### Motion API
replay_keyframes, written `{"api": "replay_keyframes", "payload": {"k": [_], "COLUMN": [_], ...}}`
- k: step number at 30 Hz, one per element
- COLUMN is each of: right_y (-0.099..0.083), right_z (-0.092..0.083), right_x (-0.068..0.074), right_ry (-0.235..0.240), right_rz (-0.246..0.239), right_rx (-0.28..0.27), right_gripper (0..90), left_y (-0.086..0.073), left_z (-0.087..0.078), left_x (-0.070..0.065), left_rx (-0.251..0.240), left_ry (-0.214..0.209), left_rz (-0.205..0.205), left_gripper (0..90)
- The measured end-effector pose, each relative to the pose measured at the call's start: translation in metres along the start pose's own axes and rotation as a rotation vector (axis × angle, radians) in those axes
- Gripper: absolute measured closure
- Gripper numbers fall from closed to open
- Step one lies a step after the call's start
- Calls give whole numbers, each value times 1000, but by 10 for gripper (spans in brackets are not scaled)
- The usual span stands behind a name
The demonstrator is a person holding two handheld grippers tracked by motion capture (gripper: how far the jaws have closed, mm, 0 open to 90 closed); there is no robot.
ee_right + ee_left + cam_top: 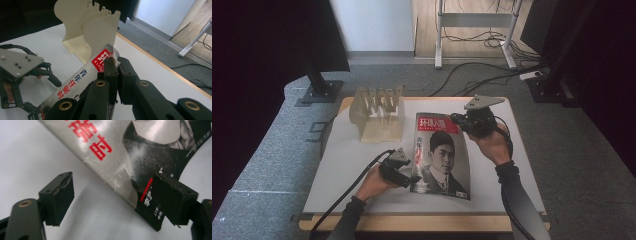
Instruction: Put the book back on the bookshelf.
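A magazine (442,155) with a portrait and a red title bar on its cover lies at the middle of the white table (347,170), its far end raised. My right gripper (458,120) is shut on the magazine's far right corner; in the right gripper view the jaws (115,62) pinch the cover's (75,87) edge by the red title bar. My left gripper (408,176) sits at the magazine's near left edge. Its jaws (112,178) stand apart, with the cover's (130,152) lower corner between them and the left pad (60,197) well off the paper.
A cream file rack (379,112) with several upright dividers (92,27) stands on the table's far left part, just left of the magazine. Behind the table are a black stand base (319,92), a desk frame (474,20) and floor cables (492,75).
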State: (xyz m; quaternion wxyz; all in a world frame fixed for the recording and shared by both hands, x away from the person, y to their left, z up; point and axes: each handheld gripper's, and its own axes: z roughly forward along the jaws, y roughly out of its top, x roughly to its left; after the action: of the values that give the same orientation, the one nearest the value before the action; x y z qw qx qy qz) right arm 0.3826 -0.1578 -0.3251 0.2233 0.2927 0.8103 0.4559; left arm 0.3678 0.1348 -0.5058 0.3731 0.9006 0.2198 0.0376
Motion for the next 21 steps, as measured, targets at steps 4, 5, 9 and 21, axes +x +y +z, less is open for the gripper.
{"api": "replay_keyframes", "payload": {"k": [4,5,9,21], "right_y": [4,4,5,5], "right_z": [-3,-3,-5,-13], "right_x": [3,3,5,1], "right_ry": [13,13,23,5], "right_rz": [-13,-13,-24,-20], "right_rx": [-12,-12,-12,-16], "right_gripper": [850,850,850,850], "left_y": [2,3,6,12], "left_z": [6,7,8,-7], "left_x": [0,1,-1,-2], "left_rx": [17,16,25,-23], "left_ry": [-37,-60,-91,-163], "left_rz": [26,29,62,70], "left_gripper": [251,274,348,730]}}
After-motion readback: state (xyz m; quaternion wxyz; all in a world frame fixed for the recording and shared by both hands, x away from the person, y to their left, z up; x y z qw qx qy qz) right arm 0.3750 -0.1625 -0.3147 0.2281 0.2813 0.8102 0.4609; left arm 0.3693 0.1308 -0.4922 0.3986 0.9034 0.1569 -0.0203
